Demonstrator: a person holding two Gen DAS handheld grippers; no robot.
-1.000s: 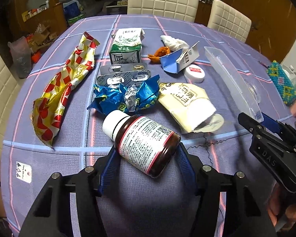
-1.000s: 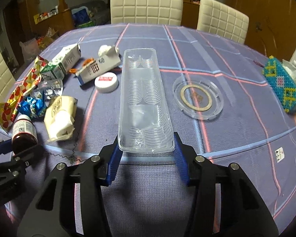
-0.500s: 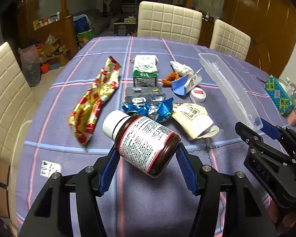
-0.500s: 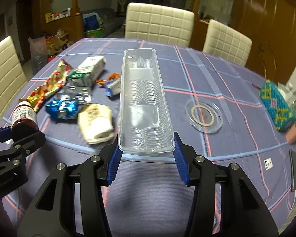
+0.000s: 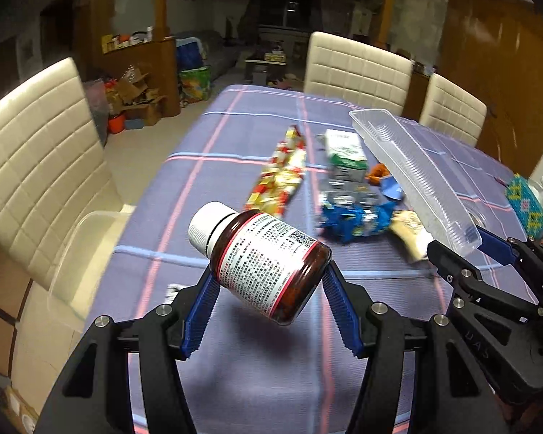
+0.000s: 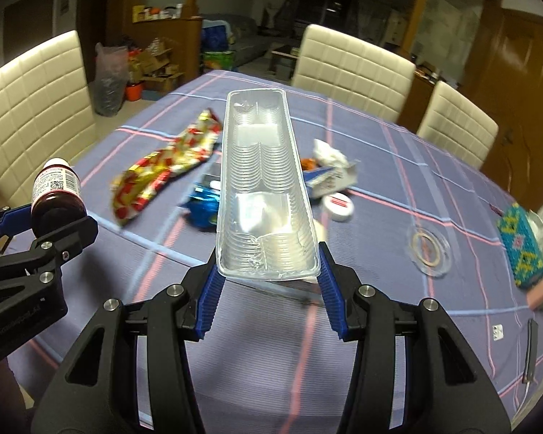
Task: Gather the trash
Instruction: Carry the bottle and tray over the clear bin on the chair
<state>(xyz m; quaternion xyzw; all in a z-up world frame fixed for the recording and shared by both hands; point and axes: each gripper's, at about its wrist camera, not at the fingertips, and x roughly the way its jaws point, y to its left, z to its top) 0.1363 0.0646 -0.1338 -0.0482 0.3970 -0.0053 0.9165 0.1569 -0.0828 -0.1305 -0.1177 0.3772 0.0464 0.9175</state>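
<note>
**Two items lifted; drop-off not yet made**

The left gripper (image 5: pixel 271 285) is clamped on a brown pill bottle (image 5: pixel 262 262), held tilted, white cap up and to the left, clear of the table (image 5: pixel 235 372). The right gripper (image 6: pixel 268 282) grips the near end of a long clear plastic tray (image 6: pixel 262 188), which juts forward above the cloth.

Judged step: carrying, with both items picked up and none deposited. A clear plastic bin (image 5: pixel 87 249) sits on the chair (image 5: pixel 36 166) beside the table's left edge and looks the likely receptacle. The next move would call for bringing each gripper over it, then releasing the bottle first, the tray second.

Remaining on the table: a red-and-gold wrapper (image 6: pixel 163 170), a blue foil packet (image 5: pixel 354 218), a green carton (image 5: pixel 344 152) and a white lid (image 6: pixel 338 206).

Obscured: the tray hides items beneath it; the bin's contents cannot be made out; table litter is blurred.
</note>
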